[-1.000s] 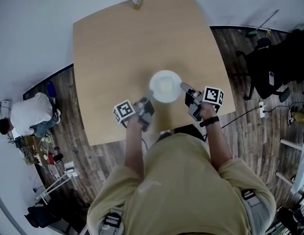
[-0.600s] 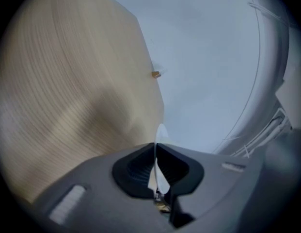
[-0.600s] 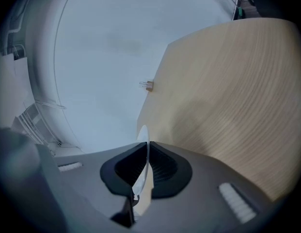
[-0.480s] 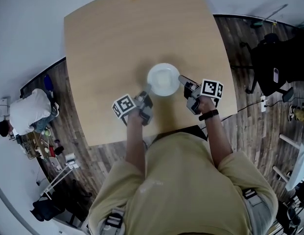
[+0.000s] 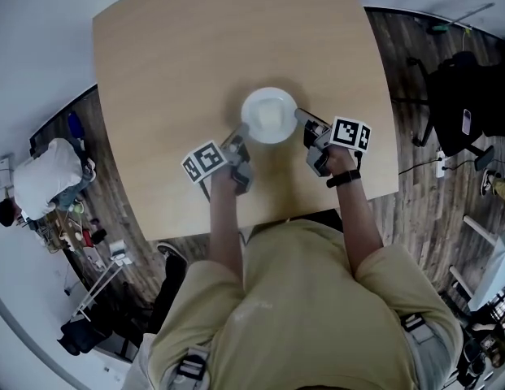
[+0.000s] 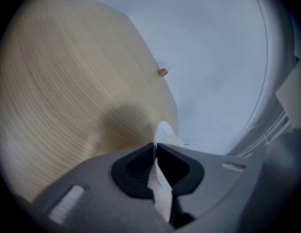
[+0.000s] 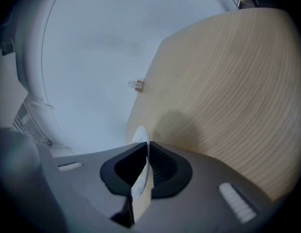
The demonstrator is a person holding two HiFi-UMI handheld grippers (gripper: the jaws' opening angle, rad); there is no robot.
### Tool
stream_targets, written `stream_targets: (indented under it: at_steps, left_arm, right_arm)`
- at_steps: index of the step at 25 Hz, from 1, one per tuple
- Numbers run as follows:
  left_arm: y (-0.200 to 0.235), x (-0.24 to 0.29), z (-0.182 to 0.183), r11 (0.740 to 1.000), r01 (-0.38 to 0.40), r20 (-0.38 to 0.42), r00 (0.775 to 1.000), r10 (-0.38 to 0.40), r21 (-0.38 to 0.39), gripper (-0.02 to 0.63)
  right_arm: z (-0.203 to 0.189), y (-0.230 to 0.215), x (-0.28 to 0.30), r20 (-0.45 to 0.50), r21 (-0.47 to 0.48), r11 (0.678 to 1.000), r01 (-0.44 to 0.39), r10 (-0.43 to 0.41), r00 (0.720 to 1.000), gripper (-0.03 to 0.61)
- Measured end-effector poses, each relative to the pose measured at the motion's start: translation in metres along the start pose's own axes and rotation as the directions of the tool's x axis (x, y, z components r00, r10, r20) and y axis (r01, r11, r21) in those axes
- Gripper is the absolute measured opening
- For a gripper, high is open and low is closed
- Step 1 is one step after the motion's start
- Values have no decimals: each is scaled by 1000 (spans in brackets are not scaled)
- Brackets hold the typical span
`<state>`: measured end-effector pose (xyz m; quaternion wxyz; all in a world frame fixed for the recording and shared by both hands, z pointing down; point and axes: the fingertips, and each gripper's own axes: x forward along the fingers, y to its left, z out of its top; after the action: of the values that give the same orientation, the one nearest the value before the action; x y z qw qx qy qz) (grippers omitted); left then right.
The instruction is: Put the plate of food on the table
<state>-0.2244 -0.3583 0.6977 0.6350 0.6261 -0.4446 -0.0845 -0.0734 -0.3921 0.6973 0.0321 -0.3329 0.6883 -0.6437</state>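
Observation:
A white plate (image 5: 269, 114) with pale food on it is over the near middle of the light wooden table (image 5: 171, 71). My left gripper (image 5: 237, 140) is shut on its near-left rim and my right gripper (image 5: 303, 119) is shut on its right rim. In the left gripper view the plate (image 6: 163, 131) shows edge-on between the black pads. The right gripper view shows the same thin white rim of the plate (image 7: 139, 136) pinched between its jaws. A shadow lies on the wood under the plate; whether it touches the table I cannot tell.
A small tan object (image 6: 162, 72) sits at the table's far edge, also in the right gripper view as the small object (image 7: 136, 84). A black office chair (image 5: 467, 96) stands right of the table. A person in a white shirt (image 5: 41, 185) sits on the floor at left, beside clutter.
Both grippers and the plate have moved a little farther over the table, away from my body. The grip on both rims is unchanged.

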Motion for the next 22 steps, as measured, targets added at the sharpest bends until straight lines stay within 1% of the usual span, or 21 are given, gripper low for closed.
stream_targets:
  at_steps: [4,7,9,13,15,17,19,22]
  left_arm:
    - [-1,-1,0,1000,-5,2,1000,5,16,14]
    - [-1,2,3,999,-24,6,1000,24,36,15]
    - [3,18,13,999,-39,8,999,39,34,17]
    - [15,61,47,997,-69,8,998,68,34,18]
    - [18,71,57,995,-85,15,996,84,48,18]
    - [21,77,64,992,-105,23,994,104,69,20]
    - [23,84,71,986,-130,26,991,128,108,23]
    - [25,93,81,960,-187,27,982,185,207,32]
  right_arm:
    - [0,1,-2,27,12,1000,-9,8,1000,20]
    - [3,1,1,43,12,1000,0,0,999,20]
    - [18,-6,13,52,20,1000,7,-8,999,20]
    - [58,-24,51,54,32,999,17,-19,998,20]
    - [66,-28,61,53,29,999,22,-24,998,20]
    - [71,-30,68,54,29,999,22,-23,998,20]
    - [77,-33,75,61,35,999,17,-19,998,20]
    - [83,-35,86,65,40,999,17,-20,998,20]
